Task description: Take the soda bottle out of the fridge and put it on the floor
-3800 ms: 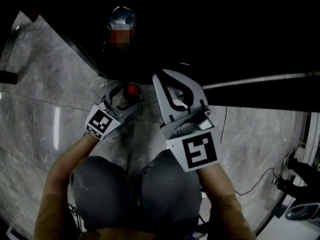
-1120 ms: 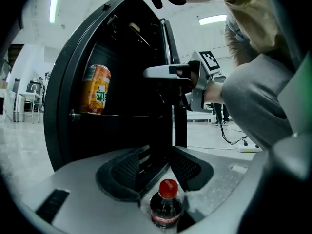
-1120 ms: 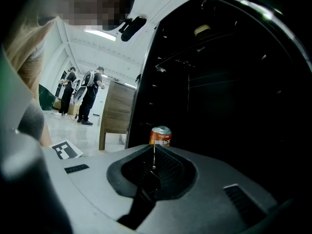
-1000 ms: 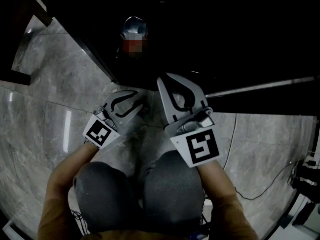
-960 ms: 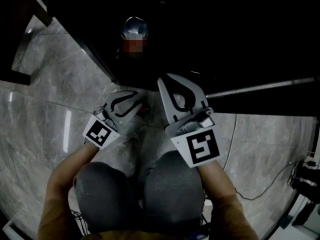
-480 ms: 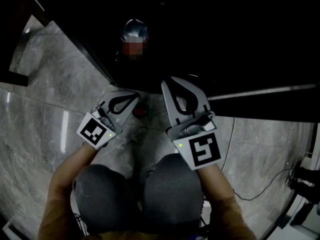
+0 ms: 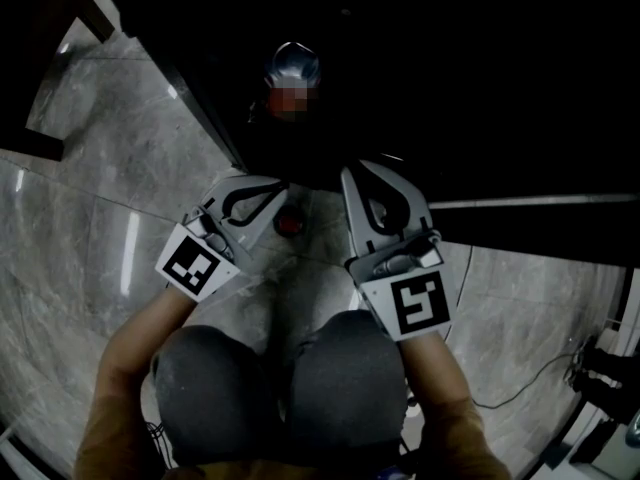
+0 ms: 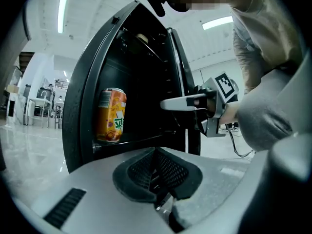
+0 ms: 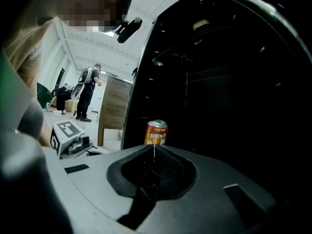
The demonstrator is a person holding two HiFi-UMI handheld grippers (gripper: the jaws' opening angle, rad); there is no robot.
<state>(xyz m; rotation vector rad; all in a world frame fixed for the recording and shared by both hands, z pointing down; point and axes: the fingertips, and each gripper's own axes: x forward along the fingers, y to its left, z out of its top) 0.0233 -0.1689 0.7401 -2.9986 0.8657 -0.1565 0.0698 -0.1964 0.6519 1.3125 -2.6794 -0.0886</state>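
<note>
Release looks done. Left gripper (image 7: 272, 190) has its jaws pressed fully together with nothing between them. A second ago they stood open, and a few seconds back the red cap (image 7: 290, 225) sat inside them. Now the cap shows clear of the jaws, just beside the left tip.

Soda bottle (image 7: 290, 230) stands on the floor (image 7: 90, 238), between the two grippers and right in front of the open fridge (image 7: 430, 78). Only the cap reads clearly; the body is too dark to make out. Can't tell whether the left gripper touches it or only sits next to it.

Right gripper (image 7: 378, 174) is closed as well and empty, pointing into the fridge.

Orange can (image 8: 111, 115) sits on the door shelf (image 8: 126, 141); it is not the task's thing.

Judgement: the bottle is out, down and let go, so the task is as good as finished. Only backing away is left. The left tip is very close, so a careless pull-back could tip the bottle.
</note>
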